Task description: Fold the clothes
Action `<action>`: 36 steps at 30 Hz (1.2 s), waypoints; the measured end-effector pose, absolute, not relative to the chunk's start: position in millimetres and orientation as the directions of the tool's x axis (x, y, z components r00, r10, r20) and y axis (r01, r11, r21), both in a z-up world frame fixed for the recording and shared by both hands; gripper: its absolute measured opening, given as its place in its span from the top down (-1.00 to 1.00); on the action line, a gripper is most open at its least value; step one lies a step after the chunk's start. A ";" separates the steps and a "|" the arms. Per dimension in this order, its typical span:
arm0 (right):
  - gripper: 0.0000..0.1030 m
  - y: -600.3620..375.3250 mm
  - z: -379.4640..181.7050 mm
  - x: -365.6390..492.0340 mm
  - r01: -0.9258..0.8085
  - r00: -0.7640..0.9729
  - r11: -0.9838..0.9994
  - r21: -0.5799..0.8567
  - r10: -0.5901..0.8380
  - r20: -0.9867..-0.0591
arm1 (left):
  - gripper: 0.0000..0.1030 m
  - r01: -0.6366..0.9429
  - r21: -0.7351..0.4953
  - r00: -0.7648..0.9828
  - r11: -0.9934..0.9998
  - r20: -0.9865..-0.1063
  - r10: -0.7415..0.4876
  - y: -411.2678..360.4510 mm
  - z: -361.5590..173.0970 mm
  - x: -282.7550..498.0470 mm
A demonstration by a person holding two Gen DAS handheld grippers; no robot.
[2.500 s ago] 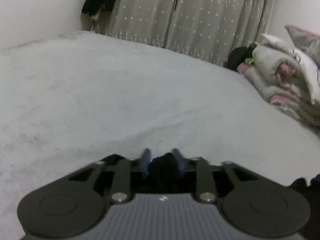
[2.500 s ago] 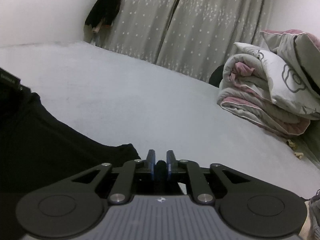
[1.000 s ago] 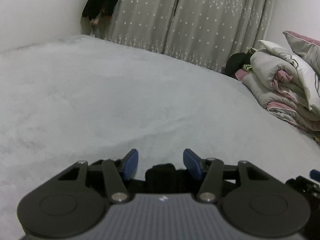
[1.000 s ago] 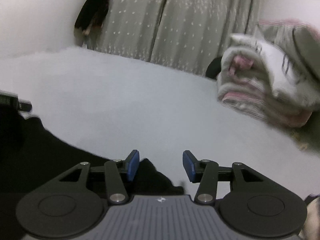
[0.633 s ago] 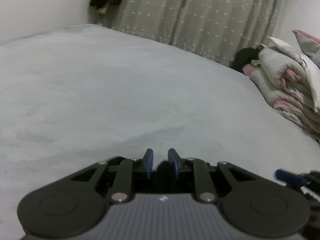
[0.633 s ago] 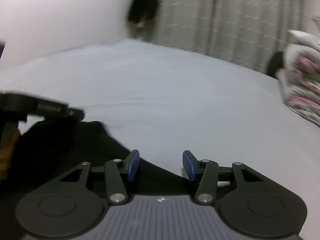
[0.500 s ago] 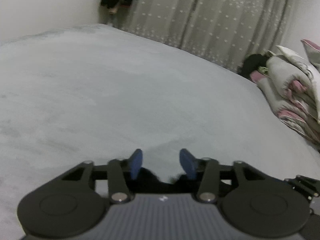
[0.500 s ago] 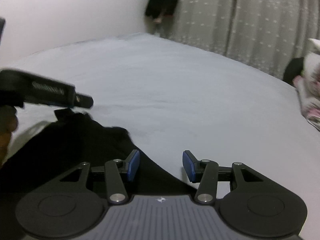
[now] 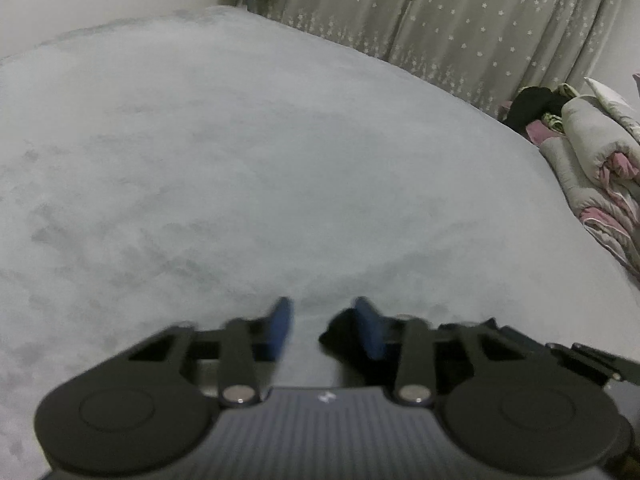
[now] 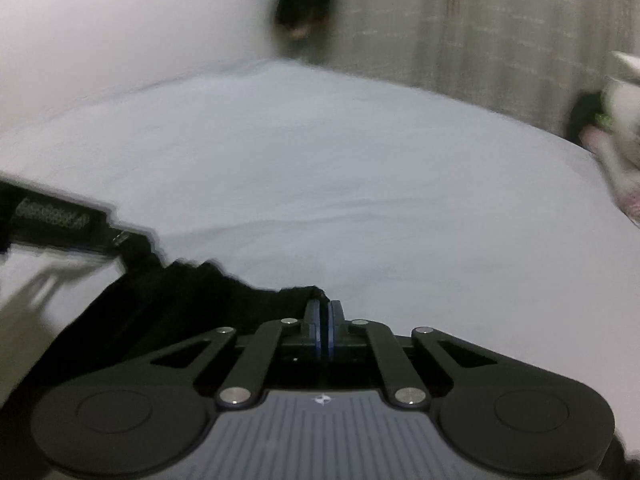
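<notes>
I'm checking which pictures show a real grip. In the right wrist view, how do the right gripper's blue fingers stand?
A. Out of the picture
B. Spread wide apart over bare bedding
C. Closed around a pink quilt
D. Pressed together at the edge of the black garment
D: the right gripper has its blue fingers together at the black garment edge on the grey bed.
</notes>
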State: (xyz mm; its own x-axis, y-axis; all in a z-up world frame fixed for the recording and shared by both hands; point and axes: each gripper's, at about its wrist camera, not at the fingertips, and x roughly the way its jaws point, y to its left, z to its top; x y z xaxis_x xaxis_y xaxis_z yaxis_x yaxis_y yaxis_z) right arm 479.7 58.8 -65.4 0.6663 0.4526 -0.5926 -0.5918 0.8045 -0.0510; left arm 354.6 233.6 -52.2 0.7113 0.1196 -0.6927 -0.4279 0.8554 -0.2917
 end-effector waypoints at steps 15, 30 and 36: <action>0.93 13.5 -63.9 489.8 -0.448 0.709 0.875 0.184 0.473 -0.523 | 0.93 -0.457 -0.125 0.768 0.881 -0.554 0.320 228.4 -10.8 313.5; 0.91 42.2 -66.9 482.1 -0.490 0.728 0.872 0.012 0.416 -0.545 | 0.83 -0.500 -0.221 0.752 0.838 -0.591 0.293 291.7 -58.8 292.5; 0.90 37.1 -69.0 483.8 -0.488 0.715 0.871 0.050 0.432 -0.550 | 0.39 -0.437 -0.218 0.790 0.872 -0.557 0.256 267.7 -24.8 283.2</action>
State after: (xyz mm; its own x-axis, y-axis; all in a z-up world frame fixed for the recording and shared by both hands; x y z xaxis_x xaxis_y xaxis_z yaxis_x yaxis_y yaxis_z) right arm 483.8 37.1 -69.0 0.7147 0.4322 -0.5499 -0.4883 0.8713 0.0502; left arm 283.2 267.7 -24.8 0.7896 0.2565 -0.5574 -0.4374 0.8724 -0.2182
